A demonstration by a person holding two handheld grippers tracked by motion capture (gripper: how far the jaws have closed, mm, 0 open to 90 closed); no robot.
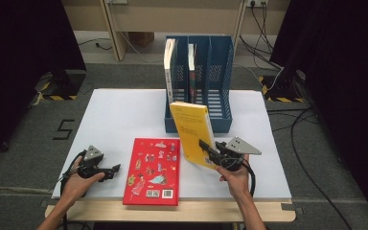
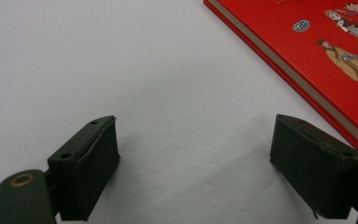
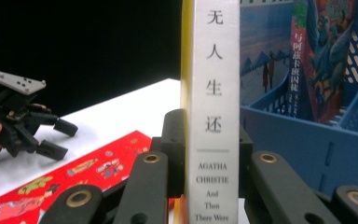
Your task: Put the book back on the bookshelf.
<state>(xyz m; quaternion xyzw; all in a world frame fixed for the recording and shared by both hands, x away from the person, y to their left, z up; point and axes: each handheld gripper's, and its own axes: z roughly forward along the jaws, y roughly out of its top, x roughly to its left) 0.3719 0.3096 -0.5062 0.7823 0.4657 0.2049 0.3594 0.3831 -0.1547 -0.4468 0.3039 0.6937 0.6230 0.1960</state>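
Right tongs (image 1: pixel 206 146) are clamped tight on the yellow book (image 1: pixel 192 132), pads pinching it by the spine low down; in the right gripper view the white spine (image 3: pixel 214 107) stands upright between the two black jaws, Agatha Christie's name readable on it. The book is lifted and tilted, hanging just in front of the blue file rack (image 1: pixel 220 103), its top corner over the rack's front lip.

Left tongs (image 1: pixel 113 168) sit low over the white tabletop (image 1: pixel 120 115) with the jaws spread apart and nothing between them, just bare white sheet. Right beside them lies the red book (image 1: pixel 152 171), flat, cover up, its near end reaching the tabletop's front edge.

Out from there: the rack stands at the far middle of the tabletop with three slots, a white-edged book (image 1: pixel 169 67) upright in the leftmost, another book (image 1: pixel 191 64) in the middle one. The white sheet rests on a pale wooden board. Beyond, grey carpet, black curtains on both sides, cables trailing on the floor at right, hazard-striped tape on the stand feet.
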